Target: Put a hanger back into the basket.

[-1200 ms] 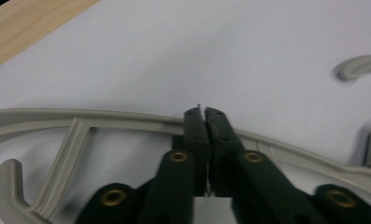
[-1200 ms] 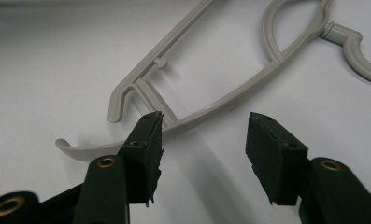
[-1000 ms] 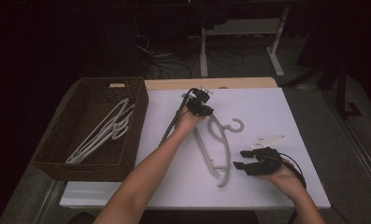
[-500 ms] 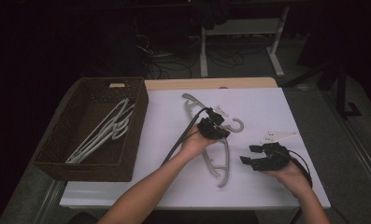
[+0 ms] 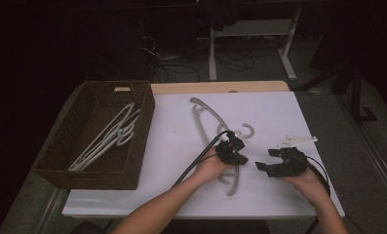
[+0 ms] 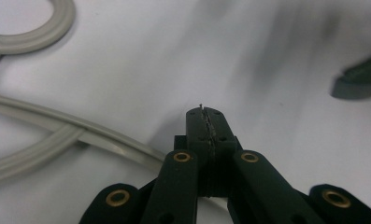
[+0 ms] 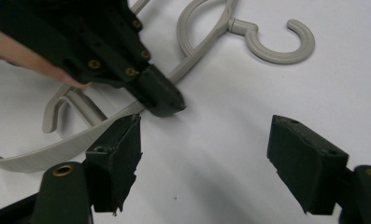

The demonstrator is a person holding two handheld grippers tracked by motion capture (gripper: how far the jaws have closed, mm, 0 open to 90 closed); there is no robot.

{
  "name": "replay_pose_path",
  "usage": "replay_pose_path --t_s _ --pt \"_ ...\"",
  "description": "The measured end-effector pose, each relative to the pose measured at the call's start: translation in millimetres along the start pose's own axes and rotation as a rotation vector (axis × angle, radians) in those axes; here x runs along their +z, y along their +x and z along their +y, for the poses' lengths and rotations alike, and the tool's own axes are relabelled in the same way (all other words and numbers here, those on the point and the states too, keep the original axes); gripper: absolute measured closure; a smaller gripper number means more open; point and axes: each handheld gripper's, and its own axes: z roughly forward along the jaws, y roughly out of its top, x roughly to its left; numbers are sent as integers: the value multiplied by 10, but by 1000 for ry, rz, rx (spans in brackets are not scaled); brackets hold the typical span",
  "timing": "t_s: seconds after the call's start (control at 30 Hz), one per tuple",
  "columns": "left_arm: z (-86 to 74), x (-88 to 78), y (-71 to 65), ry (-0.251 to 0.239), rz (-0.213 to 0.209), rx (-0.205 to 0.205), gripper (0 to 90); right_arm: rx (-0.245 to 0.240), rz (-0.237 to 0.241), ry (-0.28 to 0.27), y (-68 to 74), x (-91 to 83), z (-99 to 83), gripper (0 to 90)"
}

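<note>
1. Left gripper view showed the left gripper point(image 6: 206, 122) pressed fully closed with nothing between its pads, its tip low over the white table point(image 6: 276, 56).
2. That tip sat just beside the hanger point(image 6: 33, 121), the grey arm passing to its left, so it looked placed to nudge or pin the hanger rather than pinch it.
3. The right gripper point(image 7: 204, 163) stood wide, its jaws having just been opening, with only bare table between them. It waited close by the hanger's arm, probably ready to take hold once the arm was presented.
4. In the high view the hanger point(image 5: 204, 108) lay flat near the table's middle, hook point(image 5: 248, 130) toward the far right, both hands near its lower end.
5. Further out, a wicker basket point(image 5: 57, 163) at the left edge held more hangers point(image 5: 108, 139), likely where this one belonged.
</note>
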Motion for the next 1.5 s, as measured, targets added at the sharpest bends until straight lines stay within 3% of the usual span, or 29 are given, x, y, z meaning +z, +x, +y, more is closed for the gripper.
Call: replay_pose_path --t_s 0.13,0.23,0.33,0.73,0.83,0.93,1.0,1.07,1.13,1.2,1.3,1.37,1.43,1.5 --pt "-91 -103 -71 41 21 43 900 4 -6 -1 -2 -5 0 252" --pt "-169 -175 -87 51 30 47 900 6 -6 -3 -6 -8 -1 252" --pt "-387 -376 -86 73 49 51 900 5 -9 2 -8 3 1 249" --pt "-1037 -914 38 87 103 -28 900 -2 -11 3 34 26 27 248" --pt "-1104 -972 68 81 102 -51 900 -4 -12 3 43 35 33 248" --pt "-1103 -991 66 70 110 -44 890 -6 -10 6 47 44 37 248" --pt "-1048 -1053 98 26 125 -57 830 -8 -10 5 48 44 39 248" --pt "-988 -1107 159 4 170 -68 760 -8 -8 4 49 43 37 248" --pt "-926 -1159 273 -30 218 -111 693 -5 -8 6 45 42 34 248" --pt "-885 -1190 379 -45 272 -126 659 -6 -10 5 40 41 32 248" --pt "-833 -1221 588 -76 348 -179 611 -5 -9 3 39 34 31 248" --pt "-819 -1228 665 -79 369 -194 581 -4 -9 3 39 35 30 248" --pt "-790 -1219 891 -83 434 -245 558 -4 -8 5 39 39 28 248" --pt "-780 -1209 1019 -85 445 -287 541 -5 -9 7 38 41 29 248"
